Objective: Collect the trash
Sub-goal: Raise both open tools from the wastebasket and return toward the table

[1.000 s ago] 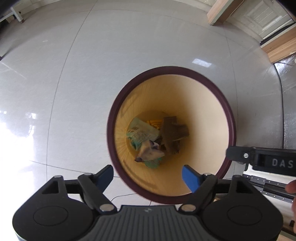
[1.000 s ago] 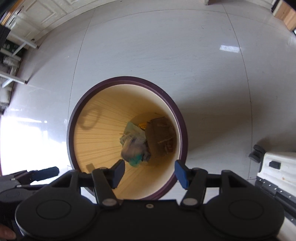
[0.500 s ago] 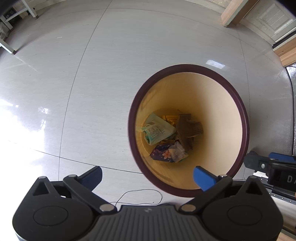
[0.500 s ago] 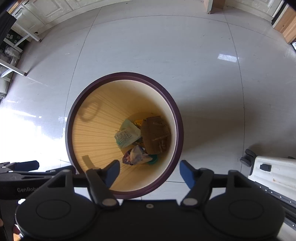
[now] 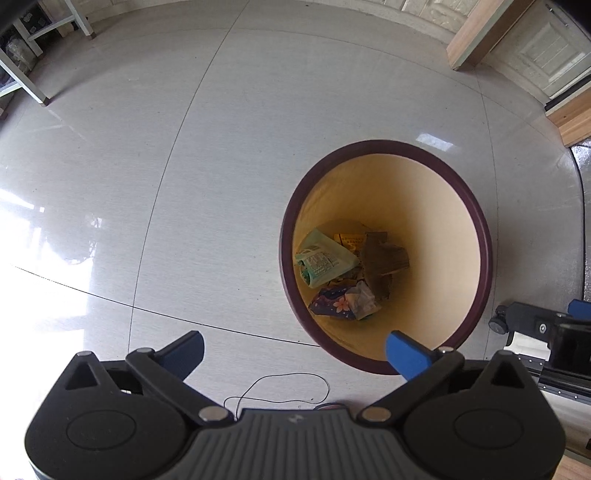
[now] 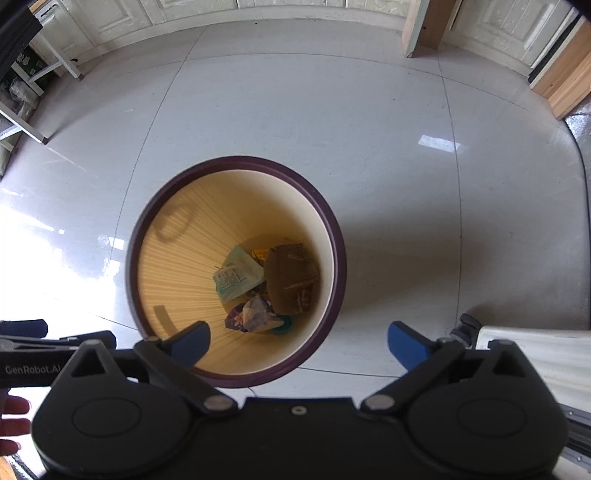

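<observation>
A round trash bin with a dark purple rim (image 5: 480,229) (image 6: 334,236) and a yellow inside stands on the floor. At its bottom lie a green packet (image 5: 325,260) (image 6: 236,275), brown cardboard (image 5: 382,260) (image 6: 291,275), a purple flowered wrapper (image 5: 338,304) (image 6: 253,314) and an orange scrap (image 5: 349,239). My left gripper (image 5: 293,354) is open and empty, above the floor at the bin's near left. My right gripper (image 6: 299,343) is open and empty, above the bin's near rim. The right gripper also shows at the right edge of the left wrist view (image 5: 546,325).
Glossy grey tile floor (image 5: 221,147) all around. A thin black wire (image 5: 280,387) lies on the floor by the bin. A white wheeled case (image 6: 535,350) stands at the right. Table legs (image 5: 33,81) stand far left; wooden door frames (image 6: 421,26) at the back.
Both grippers have risen and pulled back from the bin; it looks smaller. Both jaws opened wider. The purple wrapper dropped and now rests at the bottom of the bin.
</observation>
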A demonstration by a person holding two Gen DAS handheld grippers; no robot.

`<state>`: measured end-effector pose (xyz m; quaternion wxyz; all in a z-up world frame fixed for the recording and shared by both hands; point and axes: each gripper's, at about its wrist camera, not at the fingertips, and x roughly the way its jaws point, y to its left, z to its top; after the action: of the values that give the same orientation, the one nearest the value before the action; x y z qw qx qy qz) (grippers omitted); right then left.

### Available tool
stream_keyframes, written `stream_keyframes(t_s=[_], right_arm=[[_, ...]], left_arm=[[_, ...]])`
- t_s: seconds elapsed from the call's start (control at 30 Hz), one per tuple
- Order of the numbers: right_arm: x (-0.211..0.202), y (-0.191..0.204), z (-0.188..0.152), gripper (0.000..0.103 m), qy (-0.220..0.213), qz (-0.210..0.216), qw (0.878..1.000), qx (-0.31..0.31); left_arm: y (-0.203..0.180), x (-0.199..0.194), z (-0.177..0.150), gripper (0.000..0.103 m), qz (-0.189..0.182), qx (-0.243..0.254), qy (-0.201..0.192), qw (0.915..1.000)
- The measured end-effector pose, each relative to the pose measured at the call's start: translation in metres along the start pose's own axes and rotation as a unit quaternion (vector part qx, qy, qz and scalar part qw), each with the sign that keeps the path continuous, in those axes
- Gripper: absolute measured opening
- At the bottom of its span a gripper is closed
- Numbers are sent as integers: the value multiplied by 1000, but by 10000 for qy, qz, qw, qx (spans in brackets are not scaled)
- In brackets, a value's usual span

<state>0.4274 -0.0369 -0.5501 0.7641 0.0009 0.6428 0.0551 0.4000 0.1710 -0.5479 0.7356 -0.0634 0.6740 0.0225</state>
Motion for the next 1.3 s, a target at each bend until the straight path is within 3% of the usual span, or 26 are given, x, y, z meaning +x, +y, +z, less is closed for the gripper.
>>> stream_keyframes(t_s=[0.27,0.73,0.97,1.3], right_arm=[[-61,10,3,103,-165,-5,9999,31],[-221,17,11,103,-634,13,9980,-14],[-299,17,13,103,-1103,66,9938,-96],[-407,3,5,103,-1955,169,9806,-36]], left_arm=[[3,-69,2,103,-30,17,-267,9996],[18,-236,0,103,22,27,-1078,9942],[10,-310,-5,103,-11,118,-1513,9884],[-13,-402,-16,103,-128,306,-2251,9738]])
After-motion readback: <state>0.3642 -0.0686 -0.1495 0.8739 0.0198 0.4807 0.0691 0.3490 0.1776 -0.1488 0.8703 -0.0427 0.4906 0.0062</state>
